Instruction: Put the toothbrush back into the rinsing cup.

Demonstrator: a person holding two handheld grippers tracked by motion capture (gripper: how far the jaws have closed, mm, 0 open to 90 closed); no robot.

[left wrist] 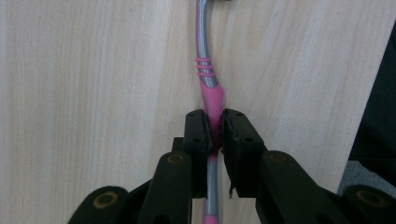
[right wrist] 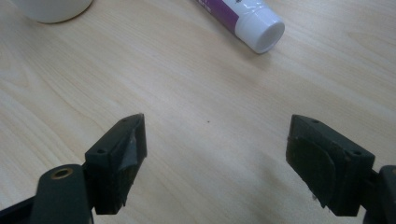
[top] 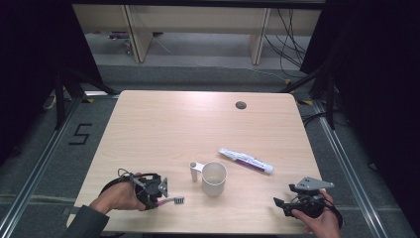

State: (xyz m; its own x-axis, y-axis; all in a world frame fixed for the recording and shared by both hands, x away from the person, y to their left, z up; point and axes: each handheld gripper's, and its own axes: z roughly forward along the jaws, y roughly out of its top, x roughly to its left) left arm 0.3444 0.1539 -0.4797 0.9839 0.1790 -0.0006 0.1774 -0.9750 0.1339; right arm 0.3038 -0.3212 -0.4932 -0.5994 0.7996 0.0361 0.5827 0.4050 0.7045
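A pink and grey toothbrush (top: pixel 174 200) lies near the table's front left, its bristle head pointing toward a white cup (top: pixel 214 177). My left gripper (top: pixel 159 201) is shut on the handle; in the left gripper view the two pads press the pink part of the toothbrush (left wrist: pixel 205 51), with the left gripper (left wrist: pixel 215 116) low over the wood. My right gripper (top: pixel 278 202) rests at the front right, its jaws wide apart with nothing between them. The right gripper (right wrist: pixel 215 140) faces the toothpaste tube (right wrist: pixel 254 23) and the cup (right wrist: pixel 51 9).
A white and purple toothpaste tube (top: pixel 246 160) lies right of the cup, cap toward the front right. The wooden table (top: pixel 168 129) has a cable hole (top: pixel 240 105) near its far edge. Dark curtains flank the table; shelving stands behind it.
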